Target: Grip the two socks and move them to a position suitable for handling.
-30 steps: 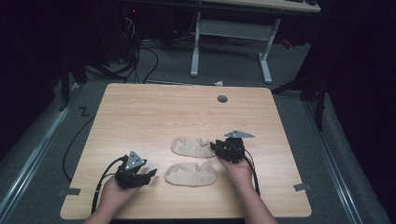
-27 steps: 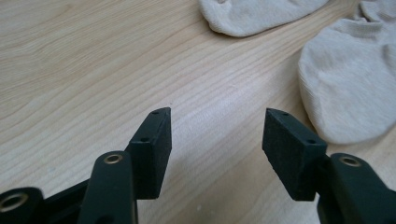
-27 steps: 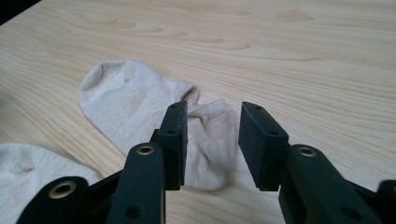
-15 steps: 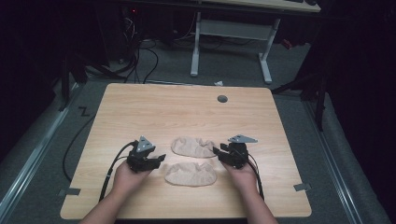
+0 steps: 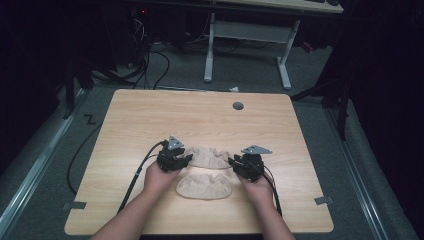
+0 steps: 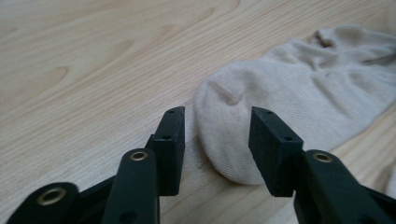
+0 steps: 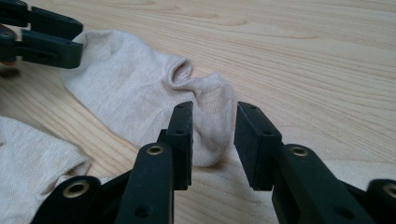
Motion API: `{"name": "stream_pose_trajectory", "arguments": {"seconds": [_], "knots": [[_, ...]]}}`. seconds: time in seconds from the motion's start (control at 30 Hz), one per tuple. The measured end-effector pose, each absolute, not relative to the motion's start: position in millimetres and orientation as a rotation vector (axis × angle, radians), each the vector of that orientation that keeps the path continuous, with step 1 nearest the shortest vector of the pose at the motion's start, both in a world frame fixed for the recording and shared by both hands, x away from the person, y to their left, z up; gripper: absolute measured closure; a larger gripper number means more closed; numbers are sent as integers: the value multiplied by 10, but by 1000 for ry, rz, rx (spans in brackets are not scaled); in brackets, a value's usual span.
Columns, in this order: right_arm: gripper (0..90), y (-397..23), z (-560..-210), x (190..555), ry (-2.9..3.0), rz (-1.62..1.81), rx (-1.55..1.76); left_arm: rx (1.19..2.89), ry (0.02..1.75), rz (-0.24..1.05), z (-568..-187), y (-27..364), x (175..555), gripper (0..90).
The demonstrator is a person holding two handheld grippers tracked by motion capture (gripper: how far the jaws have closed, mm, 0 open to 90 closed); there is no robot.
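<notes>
Both hands lie low on the table (image 5: 125, 125), one at each end of the far sock (image 5: 212, 157). The left gripper (image 6: 215, 140) and right gripper (image 7: 212, 142) have just been closing, each around a sock end, not yet squeezing.

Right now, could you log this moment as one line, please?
left gripper closing on far sock toe | right gripper closing on its heel

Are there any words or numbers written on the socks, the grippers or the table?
None: no words, numbers or labels can be read anywhere.
The far sock and near sock are plain beige.
The left gripper, right gripper and table carry no print.
</notes>
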State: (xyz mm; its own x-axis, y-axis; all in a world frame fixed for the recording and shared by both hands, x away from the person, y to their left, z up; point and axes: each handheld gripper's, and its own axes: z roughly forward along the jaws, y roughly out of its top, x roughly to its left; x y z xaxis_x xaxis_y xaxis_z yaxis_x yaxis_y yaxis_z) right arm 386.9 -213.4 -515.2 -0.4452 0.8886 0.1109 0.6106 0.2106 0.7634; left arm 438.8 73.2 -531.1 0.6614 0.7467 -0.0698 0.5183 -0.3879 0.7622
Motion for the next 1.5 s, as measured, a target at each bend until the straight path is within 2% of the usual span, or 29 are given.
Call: {"name": "stream_pose_trajectory", "arguments": {"seconds": [0.43, 0.73, 0.83, 1.07, 1.5], "knots": [[646, -2101, -5200, 3926, 2154, 1052, 1391, 2086, 970, 398, -5295, 629, 4421, 680], [687, -2098, -5274, 3984, 2194, 1018, 1405, 2086, 976, 415, -5328, 627, 4417, 855], [713, -2098, -5285, 3988, 2200, 1010, 1404, 2072, 982, 427, -5334, 633, 4396, 862], [849, -2089, -5288, 3981, 2202, 1002, 1381, 2060, 978, 437, -5324, 667, 4359, 867], [857, -2049, -5134, 3845, 2157, 1067, 1299, 2029, 935, 469, -5176, 783, 4162, 873]]}}
